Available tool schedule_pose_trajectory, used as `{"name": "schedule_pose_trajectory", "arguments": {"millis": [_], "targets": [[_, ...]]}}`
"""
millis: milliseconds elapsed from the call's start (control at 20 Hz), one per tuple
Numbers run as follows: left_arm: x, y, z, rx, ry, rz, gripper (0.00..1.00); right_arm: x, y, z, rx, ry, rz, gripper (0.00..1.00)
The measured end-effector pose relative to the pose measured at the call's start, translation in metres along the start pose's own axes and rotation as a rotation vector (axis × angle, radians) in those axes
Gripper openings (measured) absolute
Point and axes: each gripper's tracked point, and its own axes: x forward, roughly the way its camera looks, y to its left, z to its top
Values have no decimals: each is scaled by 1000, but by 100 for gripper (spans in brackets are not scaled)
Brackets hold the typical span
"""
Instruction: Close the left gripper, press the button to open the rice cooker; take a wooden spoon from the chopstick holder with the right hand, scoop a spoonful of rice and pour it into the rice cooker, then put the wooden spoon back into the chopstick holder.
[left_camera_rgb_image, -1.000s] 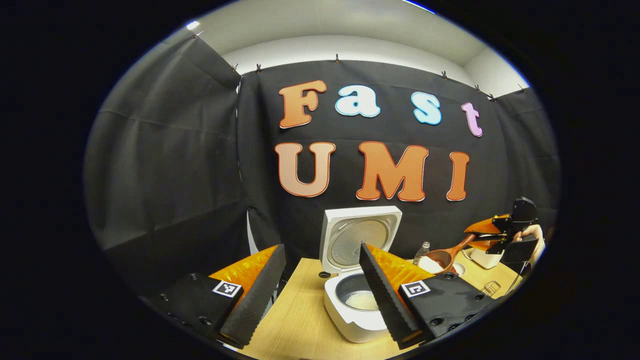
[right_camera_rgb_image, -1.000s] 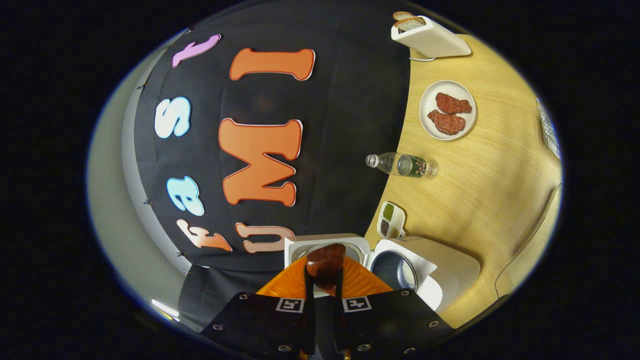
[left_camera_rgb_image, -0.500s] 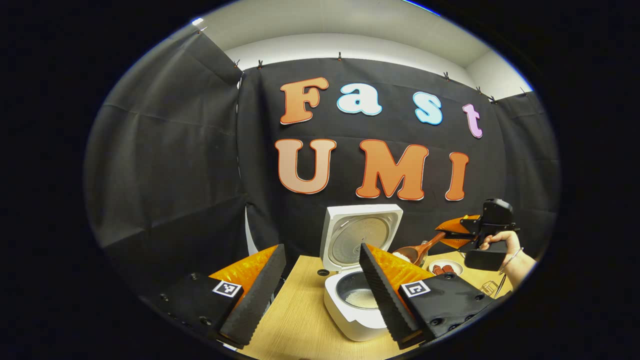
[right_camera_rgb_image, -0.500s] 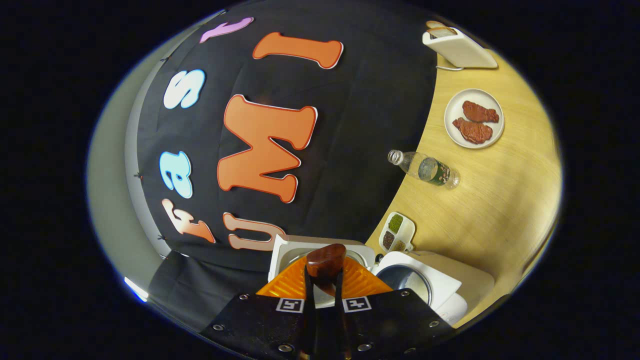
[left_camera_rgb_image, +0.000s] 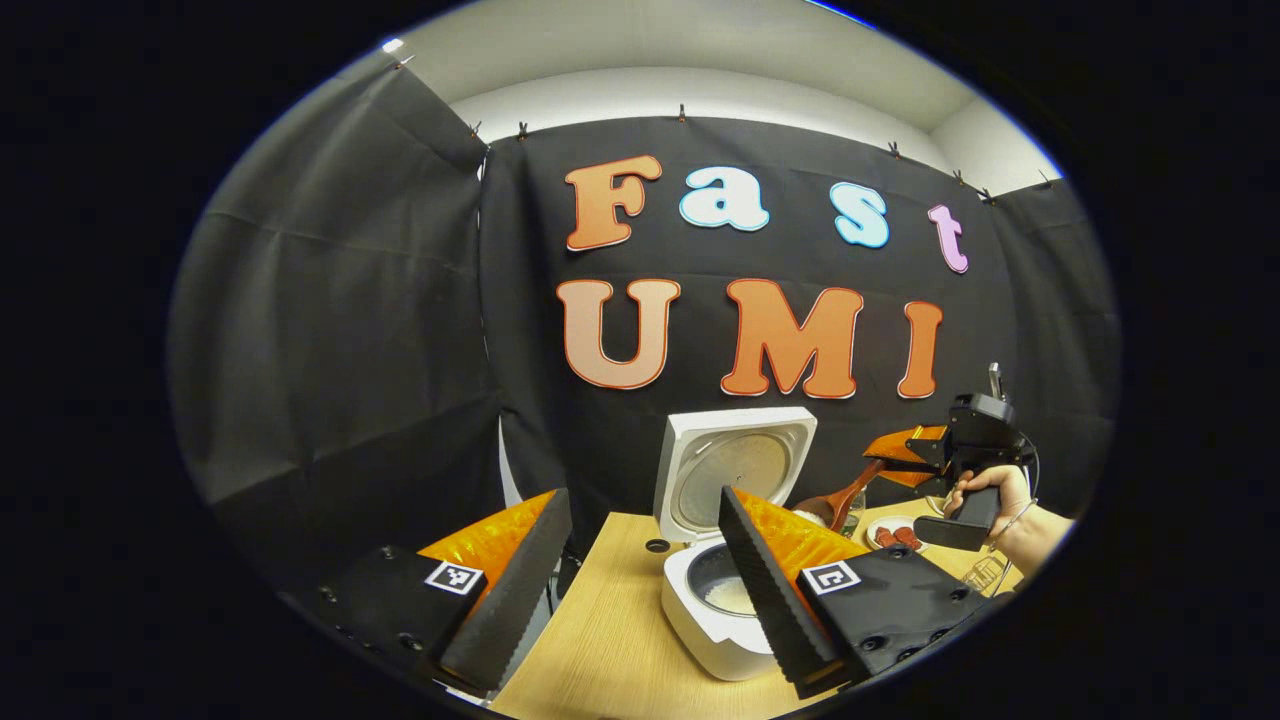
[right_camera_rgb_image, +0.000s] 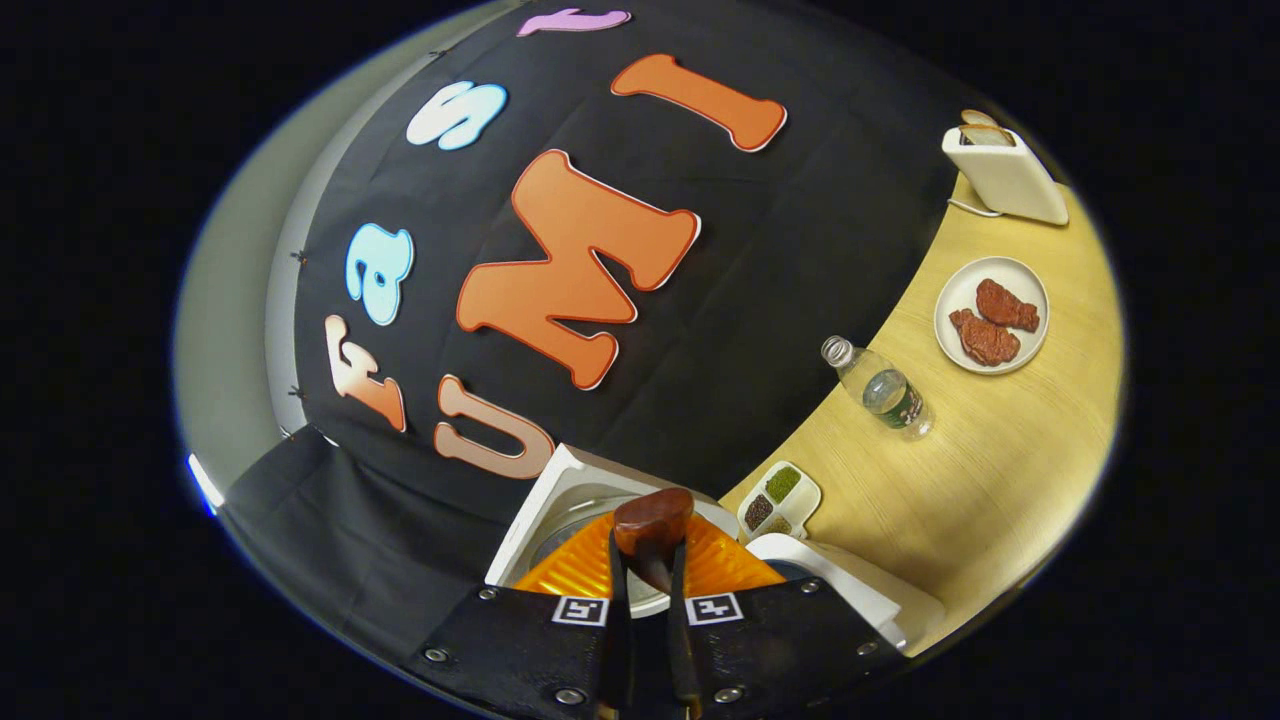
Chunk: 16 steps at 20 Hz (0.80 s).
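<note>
The white rice cooker (left_camera_rgb_image: 715, 625) stands on the wooden table with its lid (left_camera_rgb_image: 735, 465) raised and some rice in the pot. My left gripper (left_camera_rgb_image: 640, 590) hovers in front of it, open and holding nothing. To the right, a hand carries my right gripper (left_camera_rgb_image: 878, 464), shut on the handle of the wooden spoon (left_camera_rgb_image: 835, 503). The spoon's bowl holds white rice and hangs just right of the cooker's lid. In the right gripper view, my right gripper (right_camera_rgb_image: 648, 600) clamps the spoon (right_camera_rgb_image: 653, 515), with the cooker's lid (right_camera_rgb_image: 540, 500) and body (right_camera_rgb_image: 860, 595) below it.
On the table (right_camera_rgb_image: 1000, 480) behind the cooker sit a small compartment dish of grains (right_camera_rgb_image: 780, 495), a water bottle (right_camera_rgb_image: 880, 385), a plate with meat pieces (right_camera_rgb_image: 990, 315) and a white toaster (right_camera_rgb_image: 1005, 175). Black cloth walls close the back and left.
My right gripper has carried the loaded spoon left toward the cooker and turned as it went. The left gripper has hardly moved and stays open.
</note>
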Motion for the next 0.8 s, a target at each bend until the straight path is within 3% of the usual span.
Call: {"name": "schedule_pose_trajectory", "arguments": {"millis": [800], "targets": [[0, 9, -11, 7, 23, 12, 100, 2, 30, -14, -232, -12, 85, 13]]}}
